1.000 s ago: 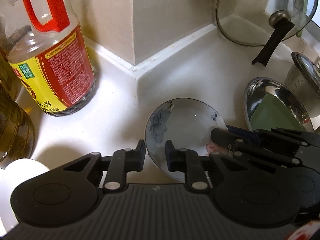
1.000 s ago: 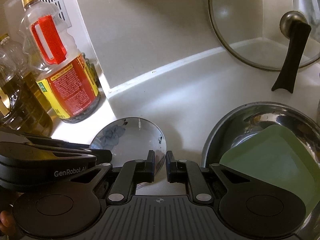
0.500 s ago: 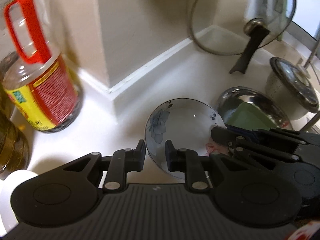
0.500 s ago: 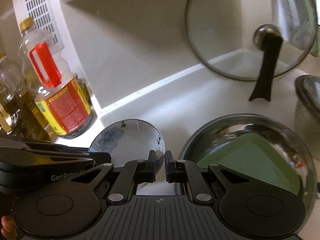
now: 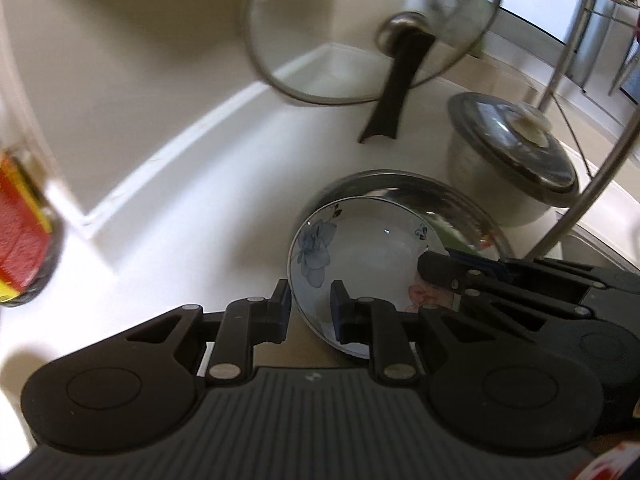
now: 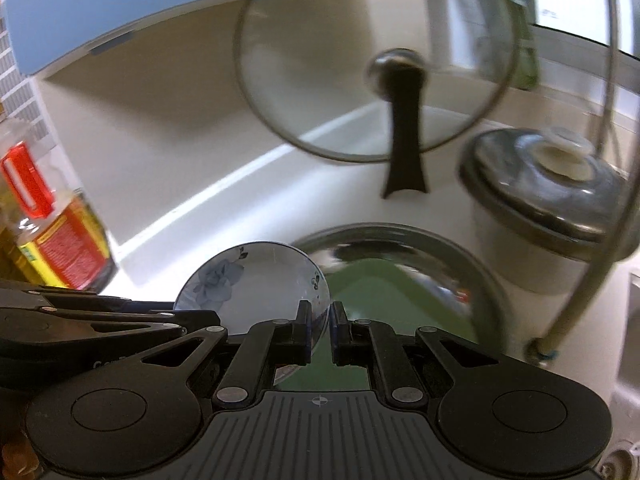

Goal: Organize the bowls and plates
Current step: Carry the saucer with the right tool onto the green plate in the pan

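Item: white floral-print ceramic bowl (image 5: 360, 256), rim pinched by both my left gripper (image 5: 309, 304) and right gripper (image 6: 319, 326), steadied for nesting over round steel basin (image 6: 460, 256) at right.

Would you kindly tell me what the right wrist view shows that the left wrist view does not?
Only the right wrist view shows the blue panel up on the wall and the oil bottle's red handle. Only the left wrist view shows the pink flower inside the floral bowl. Both show that bowl, the steel basin and the glass lid.
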